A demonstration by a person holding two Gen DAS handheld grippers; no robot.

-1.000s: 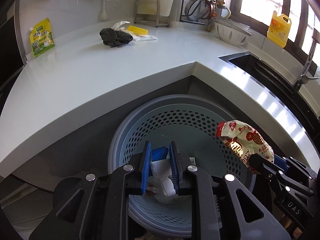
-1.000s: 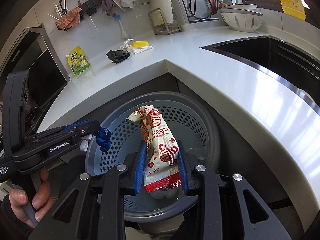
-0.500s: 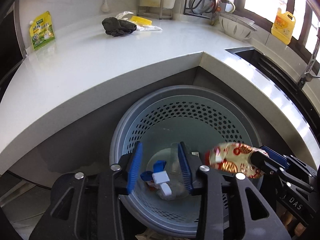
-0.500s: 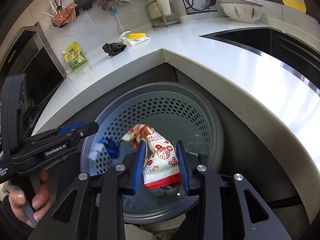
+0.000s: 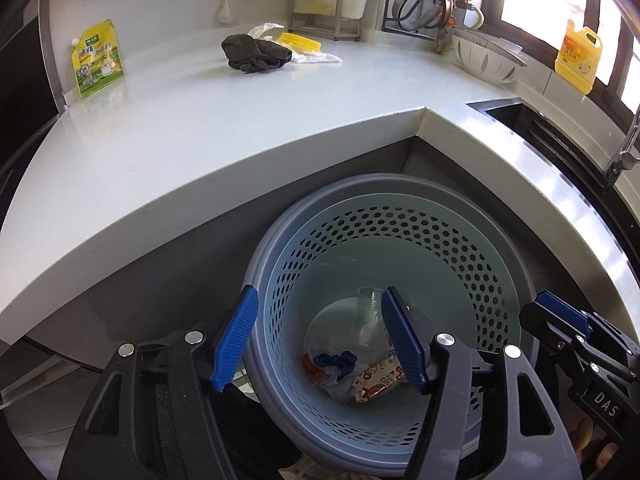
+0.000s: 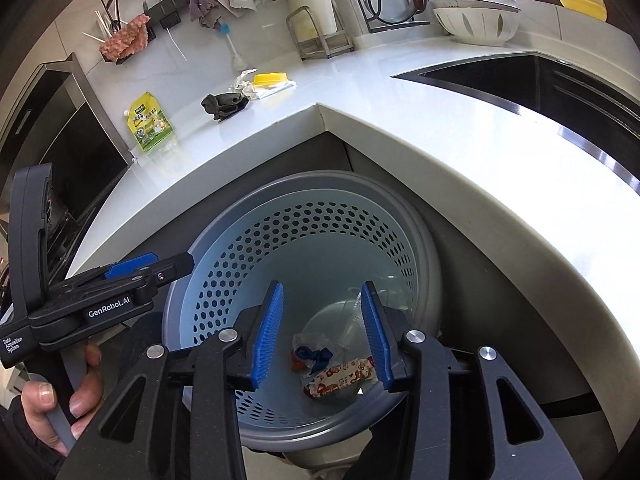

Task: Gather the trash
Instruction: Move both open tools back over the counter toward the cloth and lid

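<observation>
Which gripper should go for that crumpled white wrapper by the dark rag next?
Left, probably. Both grippers, left and right, hang open over the bin, but the white wrapper lies toward the counter's left end.

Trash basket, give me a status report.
Both grippers open, empty, above the basket. Snack wrapper and blue scrap lie at its bottom. Nothing in the way.

Right hand-held gripper (image 6: 322, 334) hangs over the perforated pale-blue plastic bin (image 6: 304, 240), blue pads spread apart, nothing between them. On the bin floor: red-and-white snack wrapper (image 6: 340, 378), crumpled blue scrap (image 6: 316, 354). Left hand-held gripper (image 6: 160, 268) at the bin's left rim. White worktop (image 6: 400, 128) behind.
</observation>
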